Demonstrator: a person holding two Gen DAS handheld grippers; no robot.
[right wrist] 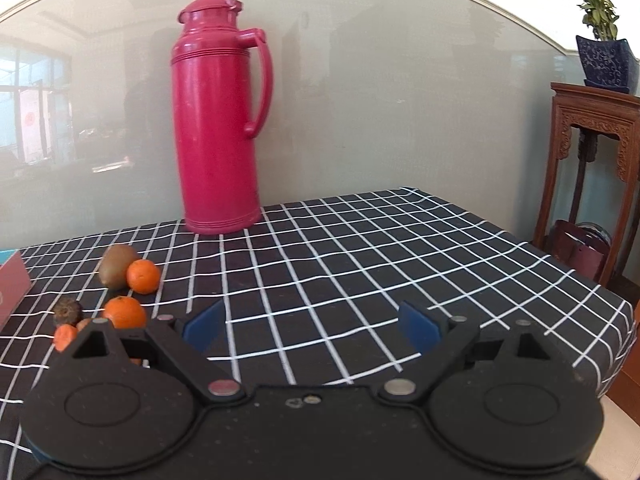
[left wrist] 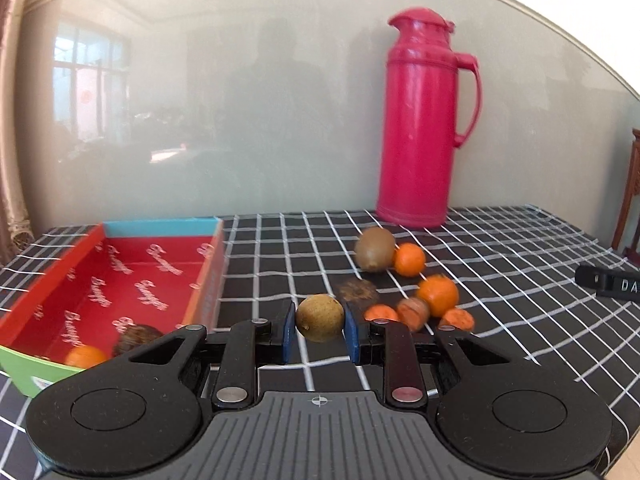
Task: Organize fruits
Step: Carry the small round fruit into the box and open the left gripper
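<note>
Left gripper (left wrist: 320,330) fingers clamped on green-brown fruit (left wrist: 320,317), beside red box (left wrist: 120,280). Right gripper (right wrist: 312,326) fingers spread wide, nothing between; oranges (right wrist: 125,312) left of it on tabletop (right wrist: 360,248).

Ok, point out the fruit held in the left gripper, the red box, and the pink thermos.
greenish-brown fruit (left wrist: 320,317), left wrist view, middle of its skin.
red box (left wrist: 210,280), left wrist view, on its right wall.
pink thermos (right wrist: 216,128), right wrist view, middle of its body.
</note>
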